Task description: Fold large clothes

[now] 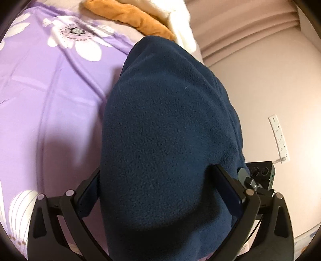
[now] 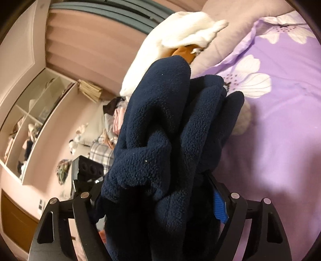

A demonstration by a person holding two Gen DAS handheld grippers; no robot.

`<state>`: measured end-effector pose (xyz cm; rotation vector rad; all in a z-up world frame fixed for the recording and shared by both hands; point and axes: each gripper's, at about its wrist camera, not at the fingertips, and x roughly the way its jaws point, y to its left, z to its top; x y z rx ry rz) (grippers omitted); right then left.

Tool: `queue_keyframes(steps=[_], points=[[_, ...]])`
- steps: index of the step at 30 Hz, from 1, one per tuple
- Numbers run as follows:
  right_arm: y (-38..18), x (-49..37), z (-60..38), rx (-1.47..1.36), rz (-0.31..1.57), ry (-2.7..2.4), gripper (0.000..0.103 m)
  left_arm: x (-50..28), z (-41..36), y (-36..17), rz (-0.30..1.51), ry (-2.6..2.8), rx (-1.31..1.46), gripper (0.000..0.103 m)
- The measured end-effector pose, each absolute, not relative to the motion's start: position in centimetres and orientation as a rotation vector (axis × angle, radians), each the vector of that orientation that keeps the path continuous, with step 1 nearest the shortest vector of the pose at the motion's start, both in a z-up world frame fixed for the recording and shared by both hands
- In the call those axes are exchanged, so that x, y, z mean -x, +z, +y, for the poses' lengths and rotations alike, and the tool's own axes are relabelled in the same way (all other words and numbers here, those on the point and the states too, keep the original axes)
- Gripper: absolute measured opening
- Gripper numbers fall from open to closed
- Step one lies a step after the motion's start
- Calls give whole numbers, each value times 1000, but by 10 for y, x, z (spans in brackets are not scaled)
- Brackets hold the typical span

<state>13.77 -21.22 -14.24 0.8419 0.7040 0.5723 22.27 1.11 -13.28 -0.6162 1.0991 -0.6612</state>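
navy fleece (image 1: pixel 160 130) hiding fingers (image 1: pixel 230 192), bunched

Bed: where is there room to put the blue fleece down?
The purple flowered sheet lies bare left of the blue fleece. The far end is crowded: an orange cloth and a white cloth are piled there.
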Motion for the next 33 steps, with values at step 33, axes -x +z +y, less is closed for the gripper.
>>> queue_keyframes(steps=[33], points=[[-102, -116, -151, -464, 702, 440, 83, -154, 63, -90, 895, -320, 172, 101]])
